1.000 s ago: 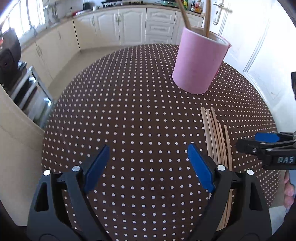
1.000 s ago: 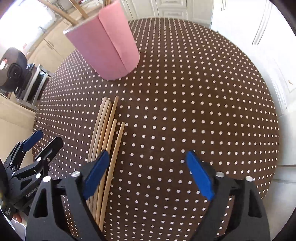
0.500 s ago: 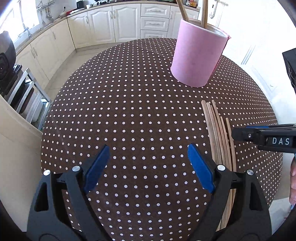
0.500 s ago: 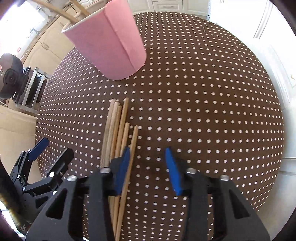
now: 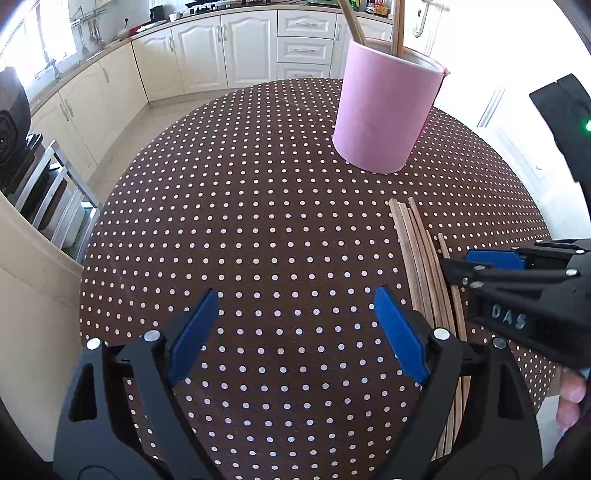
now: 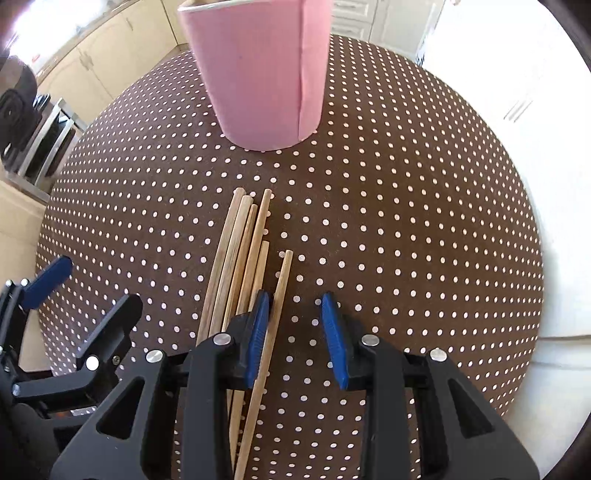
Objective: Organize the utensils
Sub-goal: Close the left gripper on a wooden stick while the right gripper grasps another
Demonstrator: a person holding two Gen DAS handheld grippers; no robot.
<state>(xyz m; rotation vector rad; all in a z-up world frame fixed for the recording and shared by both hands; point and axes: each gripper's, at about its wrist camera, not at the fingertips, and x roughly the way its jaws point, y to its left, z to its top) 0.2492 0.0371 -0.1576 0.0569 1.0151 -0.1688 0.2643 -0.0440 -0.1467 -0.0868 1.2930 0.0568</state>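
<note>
A pink cylindrical holder (image 5: pixel 384 118) (image 6: pixel 258 74) stands on the brown dotted tablecloth (image 5: pixel 258 221), with two wooden sticks (image 5: pixel 354 22) rising from it. Several wooden chopsticks (image 5: pixel 417 258) (image 6: pixel 240 251) lie side by side in front of it. My right gripper (image 6: pixel 295 297) (image 5: pixel 465 262) points down over their near ends. Its jaws are closing, and the rightmost chopstick (image 6: pixel 282 280) lies between them against the left pad; the right pad stands clear of it. My left gripper (image 5: pixel 295 295) (image 6: pixel 98 284) hangs open over bare cloth to the left of the bundle, holding nothing.
Cream kitchen cabinets (image 5: pixel 236 48) line the far wall. A metal rack (image 5: pixel 55 206) with dark items stands beyond the table's left edge. White doors (image 6: pixel 517 92) lie past the right edge. A person's fingers (image 5: pixel 570 398) show at the lower right.
My right gripper has slid left over the chopsticks and its jaws have narrowed around the rightmost one. The left gripper has stayed in place, open.
</note>
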